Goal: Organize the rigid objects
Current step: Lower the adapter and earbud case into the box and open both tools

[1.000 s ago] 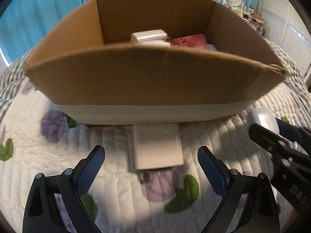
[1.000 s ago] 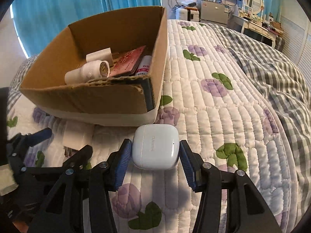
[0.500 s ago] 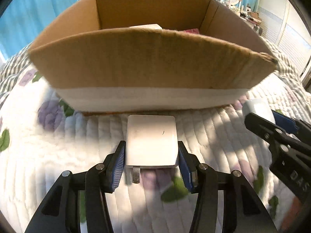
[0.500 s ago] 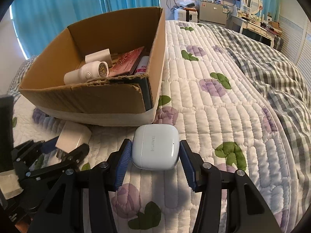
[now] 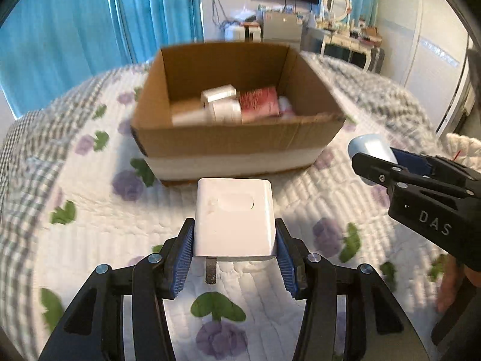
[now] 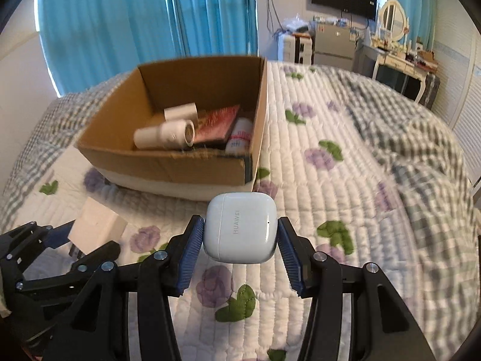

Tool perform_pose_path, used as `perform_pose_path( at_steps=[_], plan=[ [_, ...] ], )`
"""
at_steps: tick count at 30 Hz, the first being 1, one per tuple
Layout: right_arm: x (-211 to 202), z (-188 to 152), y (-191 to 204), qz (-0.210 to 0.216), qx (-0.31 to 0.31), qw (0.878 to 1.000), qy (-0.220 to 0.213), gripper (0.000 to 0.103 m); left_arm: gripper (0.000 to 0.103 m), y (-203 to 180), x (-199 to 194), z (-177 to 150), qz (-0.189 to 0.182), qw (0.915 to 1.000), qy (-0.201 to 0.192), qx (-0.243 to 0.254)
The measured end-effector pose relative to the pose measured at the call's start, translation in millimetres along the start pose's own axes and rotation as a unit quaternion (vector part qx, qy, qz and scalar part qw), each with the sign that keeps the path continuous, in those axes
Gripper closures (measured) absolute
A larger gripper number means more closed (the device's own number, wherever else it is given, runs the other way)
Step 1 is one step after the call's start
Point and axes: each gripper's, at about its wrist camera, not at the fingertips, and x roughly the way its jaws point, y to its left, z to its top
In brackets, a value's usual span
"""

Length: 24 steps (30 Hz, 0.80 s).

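Observation:
My left gripper (image 5: pixel 234 258) is shut on a white plug charger (image 5: pixel 234 216) and holds it above the quilt, in front of the cardboard box (image 5: pixel 234 147). The charger also shows in the right wrist view (image 6: pixel 96 228). My right gripper (image 6: pixel 239 252) is shut on a white earbud case (image 6: pixel 240 230), lifted above the quilt to the right of the box (image 6: pixel 180 171). The case also shows in the left wrist view (image 5: pixel 371 147). The box holds a white roll (image 6: pixel 165 135), a small white box (image 6: pixel 180 111), a red book (image 6: pixel 218 123) and a white tube (image 6: pixel 239 140).
The box stands on a white quilt with purple flowers (image 6: pixel 330 180). A checked blanket (image 6: pixel 421 156) lies at the right. Blue curtains (image 6: pixel 135 15) and a dresser (image 6: pixel 399 60) stand beyond the bed.
My left gripper closed on the charger and lifted it. My right gripper lifted the earbud case off the quilt. Both views now look down into the box from higher up.

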Motion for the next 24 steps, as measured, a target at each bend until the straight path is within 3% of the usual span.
perform_pose_path(
  at_steps=[9, 13, 17, 24],
  plan=[
    [-63, 42, 11, 0.006, -0.035, 0.997, -0.063, 0.053, 0.052, 3, -42, 53, -0.032, 0.9979, -0.056, 0.005],
    [-78, 69, 17, 0.013, -0.047, 0.995, -0.092, 0.053, 0.052, 9, -48, 82, -0.026, 0.9968, -0.076, 0.004],
    [-78, 97, 19, 0.027, -0.049, 0.993, -0.108, 0.053, 0.052, 15, -39, 114, -0.004, 0.9959, -0.09, 0.009],
    [-49, 142, 19, 0.033, -0.058, 0.991, -0.115, 0.053, 0.052, 21, 16, 165, 0.007, 0.9962, -0.084, 0.019]
  ],
)
